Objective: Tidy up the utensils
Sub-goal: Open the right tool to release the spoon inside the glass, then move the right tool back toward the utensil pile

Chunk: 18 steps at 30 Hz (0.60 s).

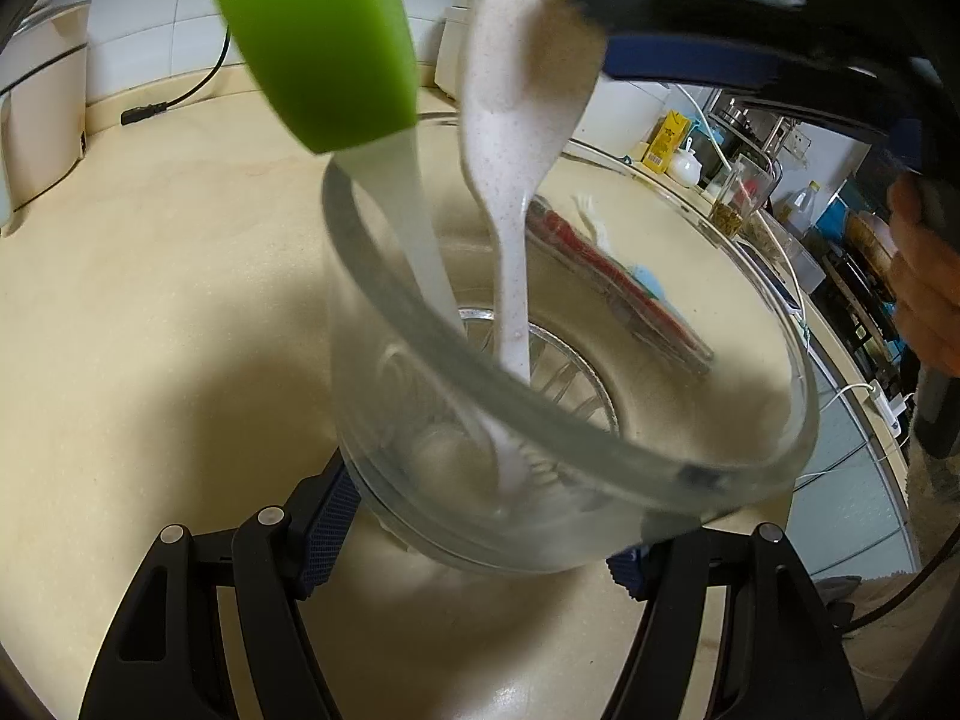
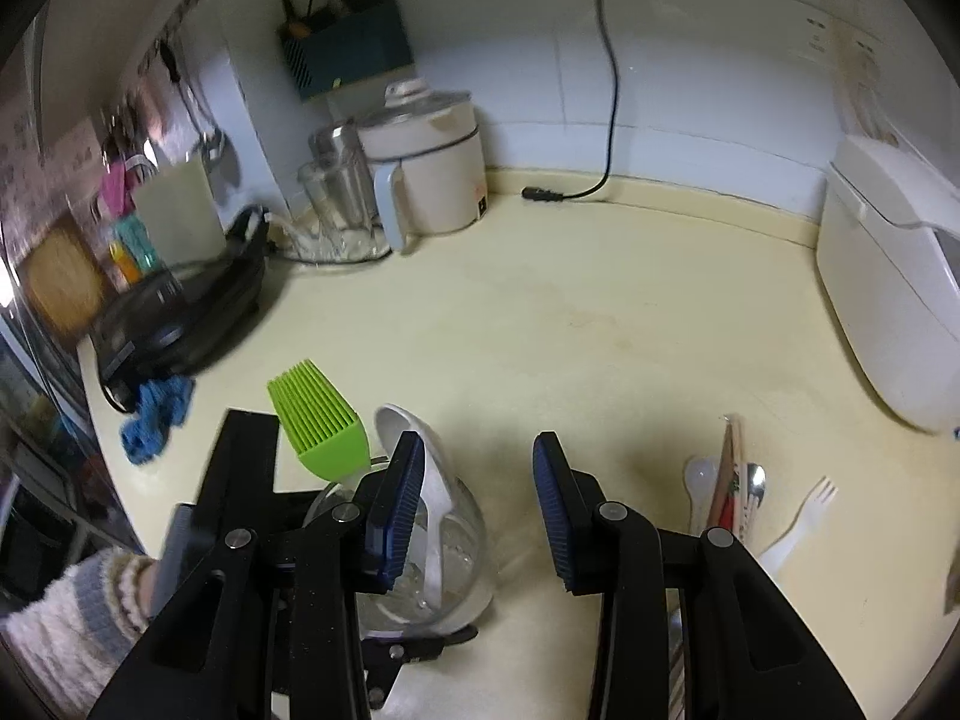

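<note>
My left gripper (image 1: pixel 480 546) is shut on a clear glass cup (image 1: pixel 600 438), its blue pads pressing on both sides of the base. In the cup stand a green silicone brush (image 1: pixel 318 42) and a white speckled spoon (image 1: pixel 510 138). My right gripper (image 2: pixel 476 441) hangs open just above the cup (image 2: pixel 465 540) with nothing between its pads. The spoon's bowl (image 2: pixel 393 420) leans beside the right gripper's left finger, next to the brush (image 2: pixel 318 426). To the right, on the counter, lie a white spoon (image 2: pixel 699 480), packed chopsticks (image 2: pixel 729 480), a metal spoon (image 2: pixel 757 477) and a white fork (image 2: pixel 804 516).
A white appliance (image 2: pixel 888 300) stands at the right wall. At the back left stand a white electric pot (image 2: pixel 432 168) and a glass jug (image 2: pixel 336 198). A black griddle (image 2: pixel 180 312) and a blue cloth (image 2: pixel 156 414) sit by the counter's left edge. A loose power plug (image 2: pixel 540 192) lies near the wall.
</note>
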### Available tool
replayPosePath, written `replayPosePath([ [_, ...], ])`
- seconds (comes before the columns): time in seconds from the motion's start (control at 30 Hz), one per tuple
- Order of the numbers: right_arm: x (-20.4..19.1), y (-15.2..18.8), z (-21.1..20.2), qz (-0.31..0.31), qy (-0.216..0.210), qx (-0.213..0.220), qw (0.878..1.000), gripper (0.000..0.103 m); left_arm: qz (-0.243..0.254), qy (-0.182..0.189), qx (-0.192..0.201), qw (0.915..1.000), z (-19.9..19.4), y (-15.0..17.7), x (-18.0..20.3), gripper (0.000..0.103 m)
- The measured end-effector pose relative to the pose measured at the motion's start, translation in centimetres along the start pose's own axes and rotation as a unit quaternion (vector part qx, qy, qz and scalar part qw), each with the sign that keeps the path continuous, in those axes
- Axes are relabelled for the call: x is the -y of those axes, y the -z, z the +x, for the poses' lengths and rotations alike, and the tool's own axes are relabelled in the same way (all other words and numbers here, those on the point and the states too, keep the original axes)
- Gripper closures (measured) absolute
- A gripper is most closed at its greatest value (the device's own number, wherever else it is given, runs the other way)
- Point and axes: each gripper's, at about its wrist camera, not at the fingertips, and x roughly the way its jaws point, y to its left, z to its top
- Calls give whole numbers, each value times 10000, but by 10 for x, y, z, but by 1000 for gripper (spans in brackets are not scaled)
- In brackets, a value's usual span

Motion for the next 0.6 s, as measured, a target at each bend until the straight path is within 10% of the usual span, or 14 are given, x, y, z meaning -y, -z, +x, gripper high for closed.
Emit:
replayPosePath([
  [0.3, 55, 29, -55, 948, 52, 443, 9945, 65, -3, 5, 1, 10000, 0, 0, 0, 29],
  [0.6, 130, 101, -69, 2002, 703, -49, 9772, 67, -4, 6, 2, 10000, 0, 0, 0, 29],
])
